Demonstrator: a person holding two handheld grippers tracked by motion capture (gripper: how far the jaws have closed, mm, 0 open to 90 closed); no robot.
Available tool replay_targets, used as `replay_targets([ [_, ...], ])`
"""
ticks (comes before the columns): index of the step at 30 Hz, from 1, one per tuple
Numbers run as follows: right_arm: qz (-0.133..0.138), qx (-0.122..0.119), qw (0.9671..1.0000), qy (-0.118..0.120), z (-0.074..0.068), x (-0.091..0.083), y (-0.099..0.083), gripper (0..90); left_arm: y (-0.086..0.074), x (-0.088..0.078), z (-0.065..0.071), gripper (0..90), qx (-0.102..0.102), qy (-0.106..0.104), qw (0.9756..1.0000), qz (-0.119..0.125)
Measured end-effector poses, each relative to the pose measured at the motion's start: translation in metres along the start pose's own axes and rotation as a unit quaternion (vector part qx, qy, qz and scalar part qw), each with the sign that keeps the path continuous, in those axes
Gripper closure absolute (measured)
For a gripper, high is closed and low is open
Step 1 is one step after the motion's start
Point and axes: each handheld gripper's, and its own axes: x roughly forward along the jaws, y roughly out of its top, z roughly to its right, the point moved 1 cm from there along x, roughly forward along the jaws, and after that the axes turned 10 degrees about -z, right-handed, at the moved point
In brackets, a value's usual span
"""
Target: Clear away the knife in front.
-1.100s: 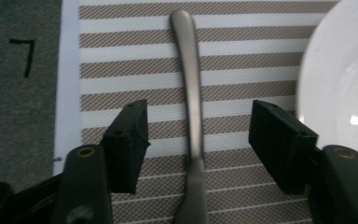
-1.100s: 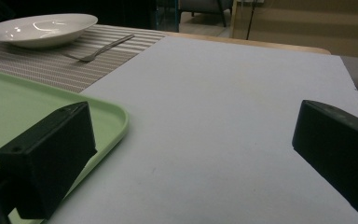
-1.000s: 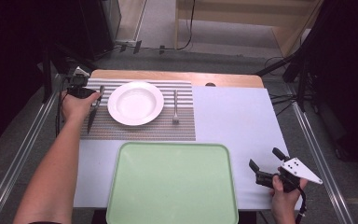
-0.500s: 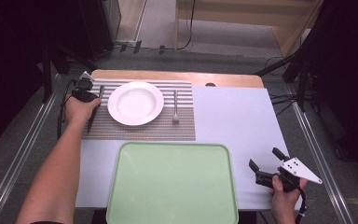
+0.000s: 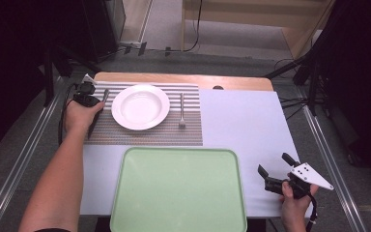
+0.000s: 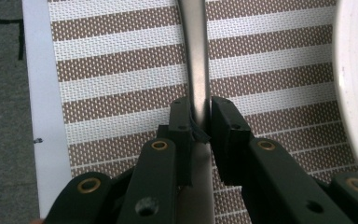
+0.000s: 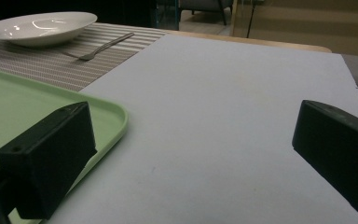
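Steel knife [image 6: 196,56], lying on the striped placemat [image 6: 121,84] left of the white plate [image 5: 140,107], is now clamped as the left gripper [image 6: 199,116] has just closed its jaws on it, ready for lifting, while the right gripper [image 5: 276,170] waits wide beside the green tray [image 5: 178,193].

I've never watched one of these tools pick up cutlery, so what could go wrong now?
The left gripper has just been closing on the knife, its fingers pinching a narrow, smooth handle, so it might slip or swing when lifted. The plate lies close beside it; a tilting knife could knock its rim. The mat might drag along.
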Motion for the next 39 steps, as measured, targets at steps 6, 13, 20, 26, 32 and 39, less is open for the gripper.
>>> replay_targets([
  [6,0.0,0.0,1.0,0.001,0.0,0.0,0.0,0.0,0.001,0.0,0.002,78.4,0.002,0.009,1.0,-0.003],
  [13,-0.001,0.001,1.0,0.001,0.0,0.0,0.0,0.0,-0.001,0.0,0.003,78.7,0.004,0.01,0.9999,0.003],
  [20,-0.008,0.002,1.0,0.0,0.0,0.001,0.0,0.0,-0.002,0.001,0.007,79.5,0.024,0.029,0.9993,0.008],
  [26,-0.008,0.003,1.0,-0.002,0.0,0.001,0.0,0.0,-0.003,0.0,0.008,79.7,0.036,0.033,0.9987,0.01],
  [32,-0.005,0.003,1.0,-0.001,0.0,0.002,0.0,0.0,-0.004,-0.002,0.008,79.9,0.043,0.033,0.9985,0.009],
  [39,-0.007,0.003,1.0,-0.001,0.0,0.002,0.0,0.0,-0.01,-0.004,0.002,79.9,0.039,0.033,0.9986,0.017],
])
